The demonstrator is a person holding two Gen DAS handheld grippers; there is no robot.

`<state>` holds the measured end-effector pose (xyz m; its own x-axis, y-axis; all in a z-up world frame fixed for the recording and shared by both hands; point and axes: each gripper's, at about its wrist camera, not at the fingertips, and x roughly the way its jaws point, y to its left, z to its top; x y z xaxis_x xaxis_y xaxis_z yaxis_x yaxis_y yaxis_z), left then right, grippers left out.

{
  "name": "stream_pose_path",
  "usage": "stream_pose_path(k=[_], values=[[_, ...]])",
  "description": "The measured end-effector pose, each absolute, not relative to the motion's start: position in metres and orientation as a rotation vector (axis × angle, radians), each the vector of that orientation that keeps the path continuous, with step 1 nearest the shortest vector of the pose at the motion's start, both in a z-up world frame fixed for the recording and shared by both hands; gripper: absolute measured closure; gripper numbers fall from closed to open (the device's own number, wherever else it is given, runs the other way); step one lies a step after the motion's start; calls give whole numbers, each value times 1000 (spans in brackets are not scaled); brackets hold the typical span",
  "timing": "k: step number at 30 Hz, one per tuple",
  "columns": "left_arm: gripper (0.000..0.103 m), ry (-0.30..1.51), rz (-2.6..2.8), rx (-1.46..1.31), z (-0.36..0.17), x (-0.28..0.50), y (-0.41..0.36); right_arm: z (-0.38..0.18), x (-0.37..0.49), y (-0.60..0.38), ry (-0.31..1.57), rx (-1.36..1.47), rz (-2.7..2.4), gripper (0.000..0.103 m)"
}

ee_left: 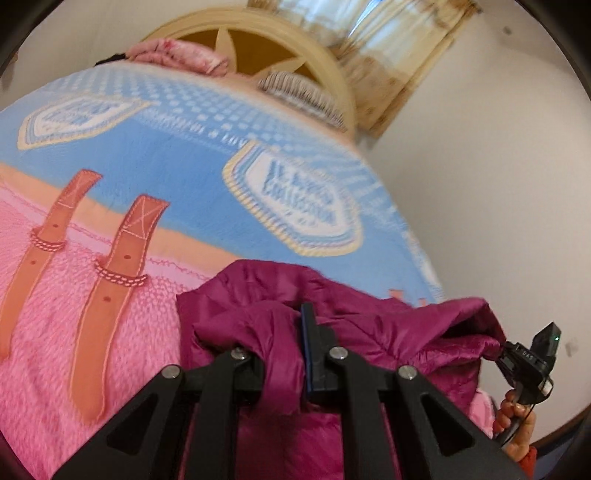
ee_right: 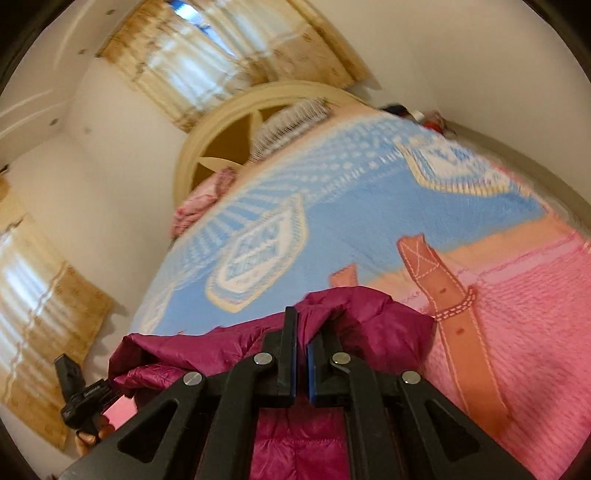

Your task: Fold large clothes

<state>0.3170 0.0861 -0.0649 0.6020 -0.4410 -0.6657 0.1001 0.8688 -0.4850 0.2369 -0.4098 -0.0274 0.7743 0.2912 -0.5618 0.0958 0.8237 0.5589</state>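
The jacket (ee_left: pixel 332 325) is held bunched above the near edge of the bed (ee_left: pixel 166 155), a fold of it clamped between the closed jaws of the left tongs (ee_left: pixel 301 332) and another pinched by the right tongs (ee_right: pixel 302 332), whose jaws are together on the fabric.

The slick quilted shell could be lost from either grip, since only a thin gather is caught in each. Were one side dropped, the jacket would be left dangling from the other and laid crooked. Because the fabric is bunched rather than stretched between the two tongs, creases could be trapped when it is lowered. A sleeve or hem hanging below the tongs may be folded under unseen.

Ahead of the tongs, the bedspread lies flat and bare. Farther beyond, a pink bundle (ee_left: pixel 177 55) and a striped pillow (ee_left: pixel 299 92) are seen against the headboard (ee_left: pixel 258 33), well apart from the jacket. Nothing is seen in the way of laying it down.
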Motion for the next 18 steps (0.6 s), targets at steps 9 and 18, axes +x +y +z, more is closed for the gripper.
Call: stream_pose_path(k=[9,18], values=[[86,1055,-340,-535,-104,368,97,-103,300,-432,822,813,55,96],[9,864,-200,-527,-40,353,160,-44,273,-479,599,838,-57,41]])
